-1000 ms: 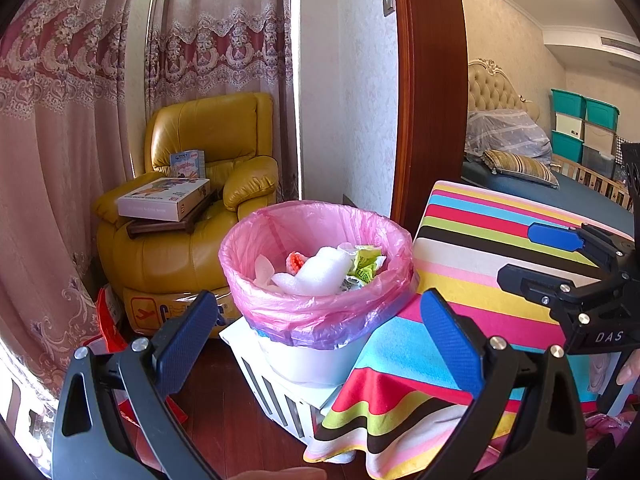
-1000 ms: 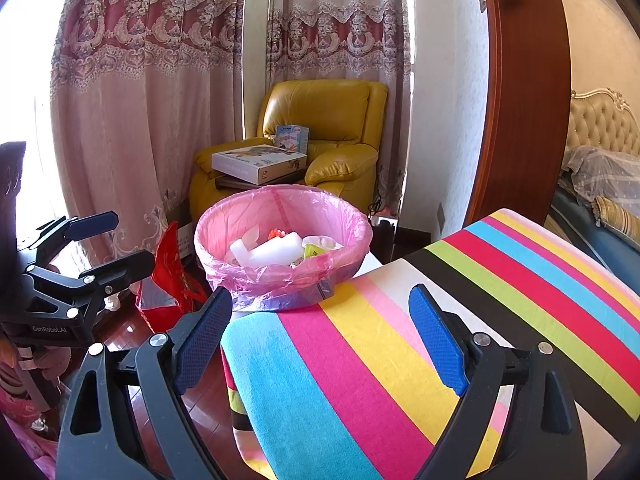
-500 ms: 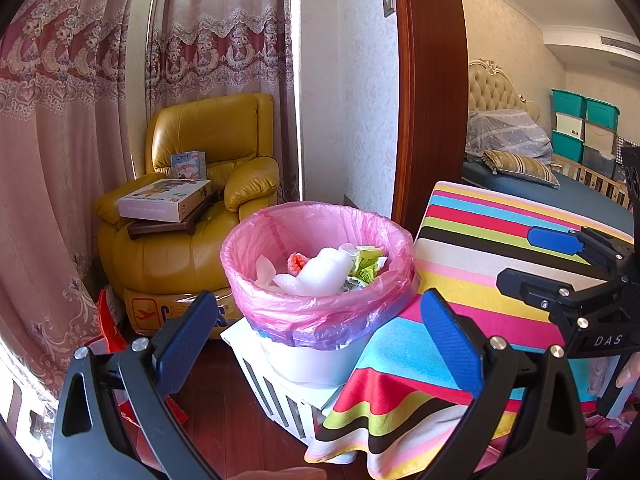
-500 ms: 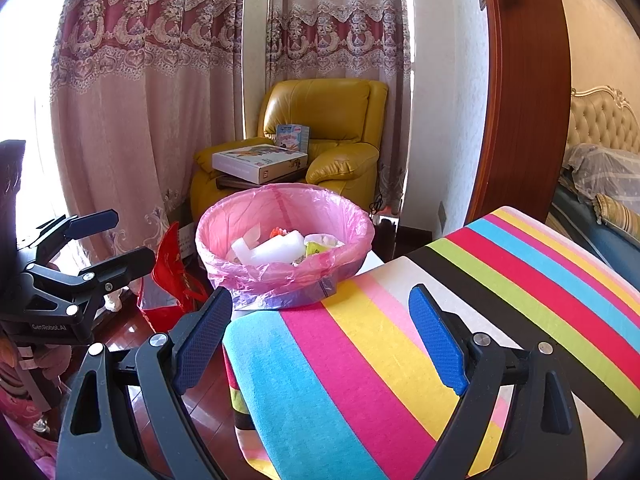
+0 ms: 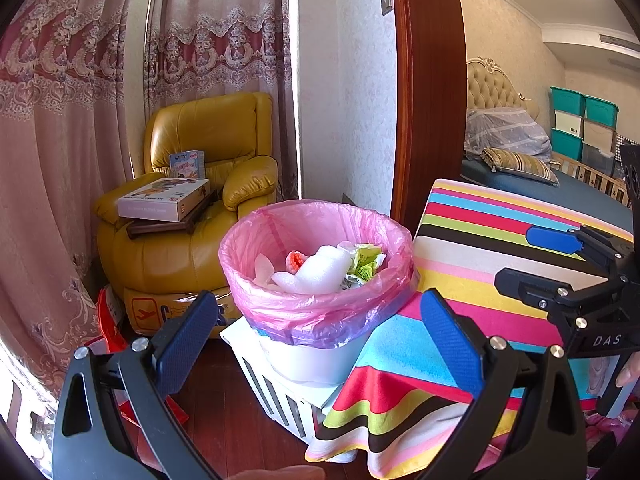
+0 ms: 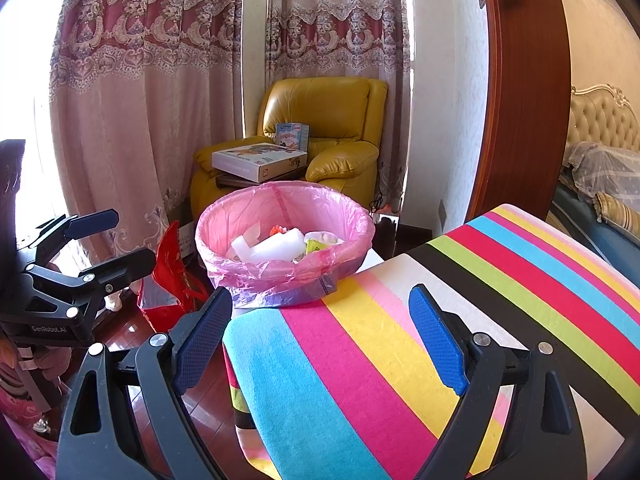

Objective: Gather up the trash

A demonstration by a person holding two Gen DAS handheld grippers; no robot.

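Note:
A white bin with a pink bag liner [image 5: 316, 304] stands on a white slatted crate, beside a table with a striped cloth [image 5: 472, 248]. It holds trash: white foam [image 5: 316, 270], a green wrapper and an orange piece. The bin also shows in the right wrist view [image 6: 280, 272]. My left gripper [image 5: 316, 332] is open and empty, just in front of the bin. My right gripper [image 6: 320, 332] is open and empty above the striped cloth [image 6: 400, 360], short of the bin. Each gripper shows in the other's view, the right one [image 5: 560, 264] and the left one [image 6: 92, 240].
A yellow leather armchair [image 5: 192, 208] with boxes on it stands behind the bin by the curtains. A red bag [image 6: 168, 280] lies on the wooden floor to the left. A wooden door frame [image 5: 432, 80] and a bed [image 5: 520, 160] are to the right.
Both views have shifted very slightly; the bin sits a touch further right in each. Both grippers stay open and empty.

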